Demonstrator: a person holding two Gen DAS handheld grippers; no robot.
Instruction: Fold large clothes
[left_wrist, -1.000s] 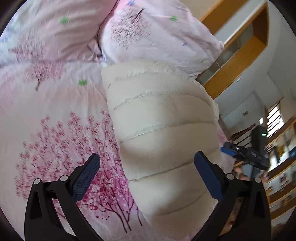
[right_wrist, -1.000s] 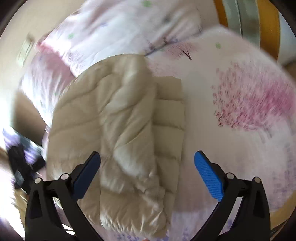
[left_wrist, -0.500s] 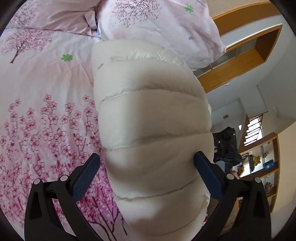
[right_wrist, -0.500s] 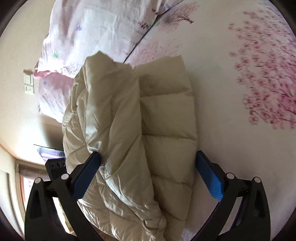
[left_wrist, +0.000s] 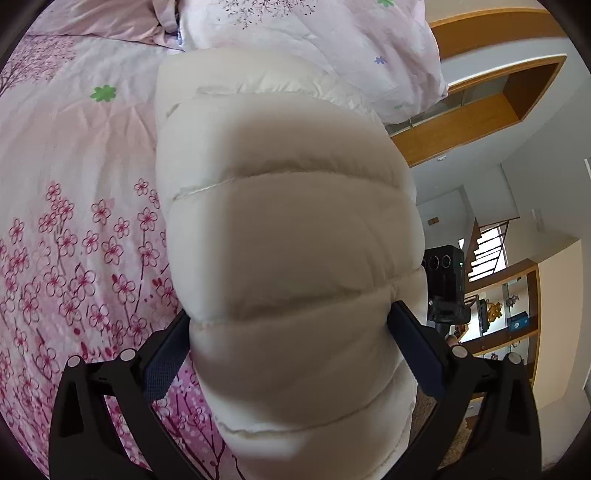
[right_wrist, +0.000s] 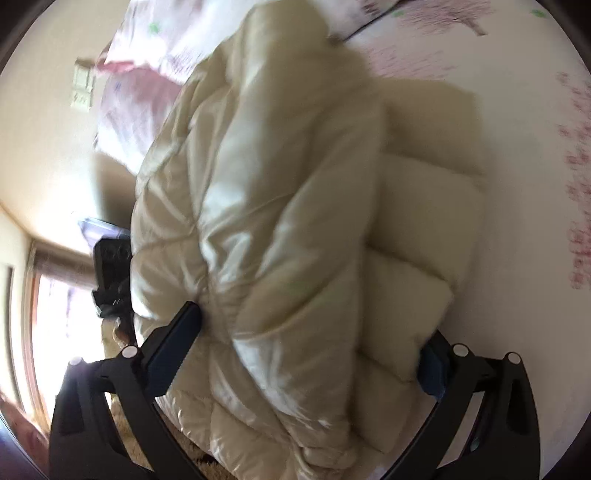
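Note:
A cream quilted puffer jacket (left_wrist: 288, 229) lies folded lengthwise on a bed, filling the middle of both views. My left gripper (left_wrist: 290, 310) is open, and the near end of the jacket bulges between its blue pads (left_wrist: 162, 365), hiding their tips. In the right wrist view the jacket (right_wrist: 295, 184) shows a shiny folded layer heaped on a flatter quilted one. My right gripper (right_wrist: 310, 328) is open too, with the jacket's near end between its fingers; the right pad (right_wrist: 432, 373) is mostly hidden behind the fabric.
The bed cover (left_wrist: 74, 184) is white and pink with blossom print. Pink pillows (left_wrist: 332, 44) lie beyond the jacket. A black camera on a stand (left_wrist: 445, 280) is beside the bed, with wooden shelving (left_wrist: 480, 110) behind. A wall switch (right_wrist: 83, 88) and a bright window (right_wrist: 55, 332) show at left.
Both grippers have moved in toward the jacket, so its near end now sits between each pair of fingers. Both stay open as wide as before.

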